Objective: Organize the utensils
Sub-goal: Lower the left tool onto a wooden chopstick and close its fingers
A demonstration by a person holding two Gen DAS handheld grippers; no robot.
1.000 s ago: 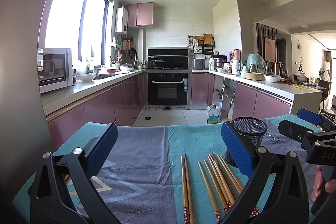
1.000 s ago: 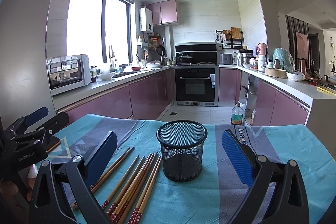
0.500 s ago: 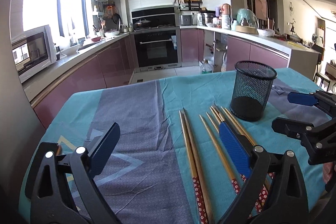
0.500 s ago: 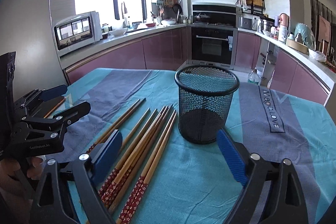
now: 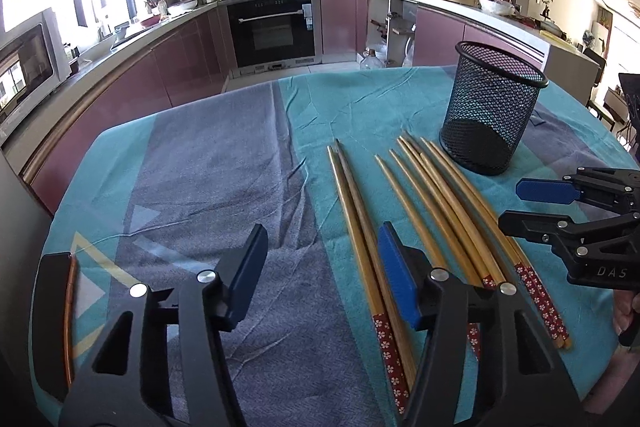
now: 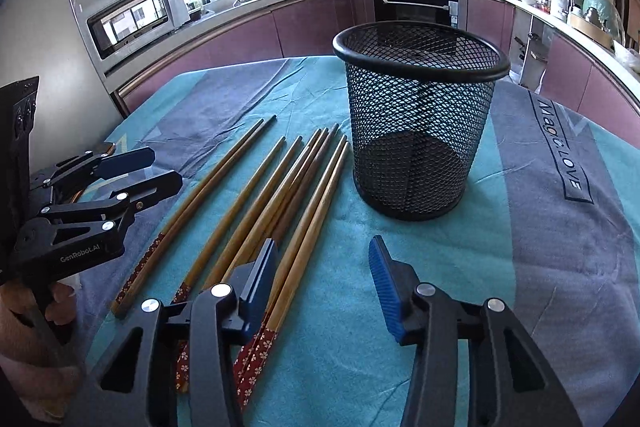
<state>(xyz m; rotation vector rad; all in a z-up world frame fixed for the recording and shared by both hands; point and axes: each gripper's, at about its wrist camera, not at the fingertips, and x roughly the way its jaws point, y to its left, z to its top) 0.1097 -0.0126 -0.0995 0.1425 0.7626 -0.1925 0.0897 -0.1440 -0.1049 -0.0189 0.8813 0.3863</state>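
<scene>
Left hand-held gripper (image 5: 322, 275): jaws spread wide, nothing between them; it hangs low over the table, its right pad above the leftmost pair of chopsticks; in the right wrist view it shows at 9 o'clock

Right hand-held gripper (image 6: 322, 279): jaws parted, holding nothing; its left pad sits over the rightmost chopsticks, its right pad over bare cloth; the mesh cup stands at 12 o'clock from it; in the left wrist view it shows at 3 o'clock

Chopsticks (image 5: 436, 211): wooden, with red flowered ends; they lie flat on the cloth in a loose fan, tips towards the cup, red ends towards the grippers; a pair lies side by side on the left, a little apart from the rest; the others lie bunched, some touching or crossing

Mesh cup (image 6: 416, 131): black wire, upright; nothing shows inside it; it stands just beside the chopstick tips, at 1 o'clock from them in the left wrist view

Tablecloth (image 6: 400, 347): teal with grey-blue bands, creased; lettering runs along the band at 3 o'clock in the right wrist view

Table (image 5: 120, 147): covered by the cloth; it carries the chopsticks and the cup
</scene>
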